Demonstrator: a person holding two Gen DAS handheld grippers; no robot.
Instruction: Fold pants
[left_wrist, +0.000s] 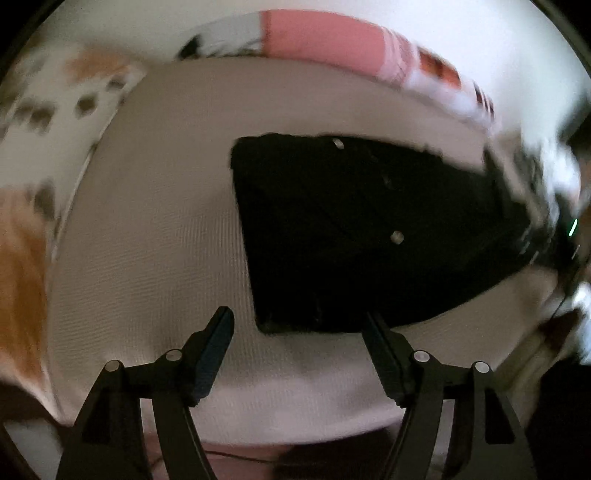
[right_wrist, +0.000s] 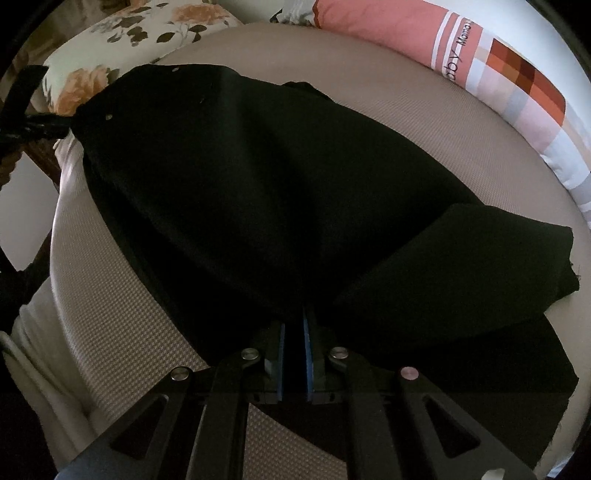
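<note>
The black pants (left_wrist: 351, 229) lie on a beige mattress (left_wrist: 155, 221), waistband end with metal rivets toward the left in the right wrist view (right_wrist: 258, 192). My left gripper (left_wrist: 299, 321) is open and empty, held above the mattress just short of the pants' near corner. My right gripper (right_wrist: 294, 325) is shut on a fold of the black pants and lifts it; the fabric drapes away from the jaws. A leg end (right_wrist: 480, 266) is folded over at the right.
A floral pillow (right_wrist: 122, 48) lies at the far left and a pink patterned pillow (right_wrist: 461, 55) at the far right of the mattress (right_wrist: 110, 314). The mattress edge drops off at the left. The left wrist view is motion-blurred.
</note>
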